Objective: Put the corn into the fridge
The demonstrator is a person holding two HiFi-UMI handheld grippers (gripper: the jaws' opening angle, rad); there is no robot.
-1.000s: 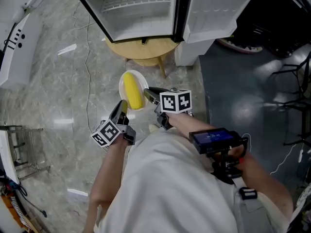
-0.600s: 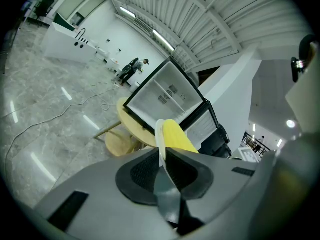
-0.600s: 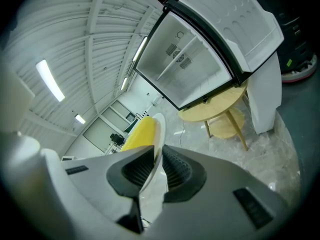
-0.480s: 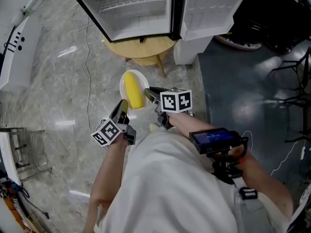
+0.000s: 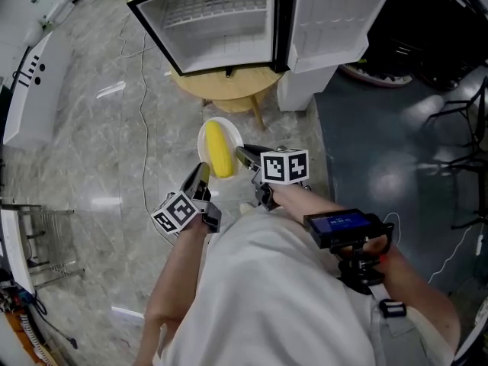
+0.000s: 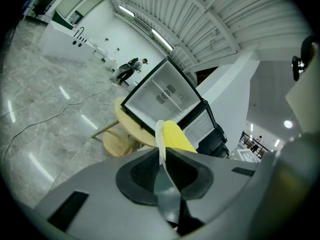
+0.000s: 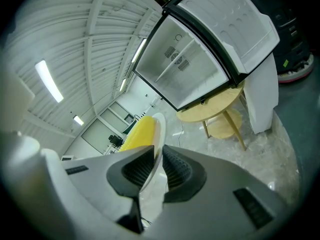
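Floor point(image 5: 91, 151): grey marble, seen from above; a thin cable point(image 5: 142, 113) is trailed across it
Table point(image 5: 229, 90): small, round, wooden; set on the floor under the fridge
Fridge point(image 5: 221, 21): small, stood on the table; its door point(image 5: 332, 21) is swung wide to the right; a white wire shelf is seen inside, near the top
Plate point(image 5: 204, 139): white, held in the air in front of the table and below the open fridge; it is gripped on two opposite sides of its rim
Corn point(image 5: 219, 149): one yellow cob, laid lengthwise on the plate, between the two grippers; it is not touched by either
Left gripper point(image 5: 203, 170): its jaws are pinched on the plate's rim; in the left gripper view the white rim point(image 6: 159, 134) is seen clamped edge-on between the pads, with the corn point(image 6: 176, 136) just right of it
Right gripper point(image 5: 242, 155): its jaws are likewise closed on the opposite rim; in the right gripper view the plate point(image 7: 159, 134) is seen wedged between the pads, with the corn point(image 7: 137, 134) to its left and the open fridge point(image 7: 195, 59) beyond
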